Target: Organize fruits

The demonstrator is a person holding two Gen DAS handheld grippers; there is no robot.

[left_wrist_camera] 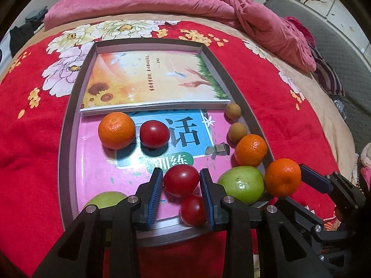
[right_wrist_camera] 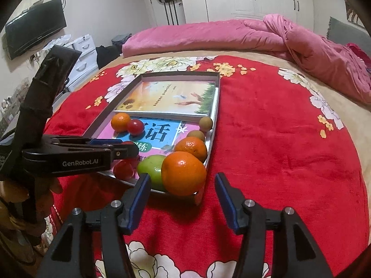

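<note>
A grey tray (left_wrist_camera: 69, 125) on the bed holds two books and fruit. My left gripper (left_wrist_camera: 180, 180) is shut on a red tomato (left_wrist_camera: 181, 180), held just above the pink book. A second tomato (left_wrist_camera: 193, 209) lies right under it, a third (left_wrist_camera: 154, 134) sits beside an orange (left_wrist_camera: 116, 130) further back. My right gripper (right_wrist_camera: 183, 183) is open around an orange (right_wrist_camera: 183, 173) resting at the tray's near right corner, its pads apart from the fruit. A green fruit (right_wrist_camera: 151, 170) lies beside that orange, and another orange (right_wrist_camera: 191, 147) sits behind it.
Two small brown fruits (left_wrist_camera: 233, 110) (left_wrist_camera: 238, 132) lie along the tray's right wall. Another green fruit (left_wrist_camera: 106, 199) sits at the near left corner. A pink quilt (right_wrist_camera: 231, 34) is bunched at the back of the red flowered blanket (right_wrist_camera: 278, 139).
</note>
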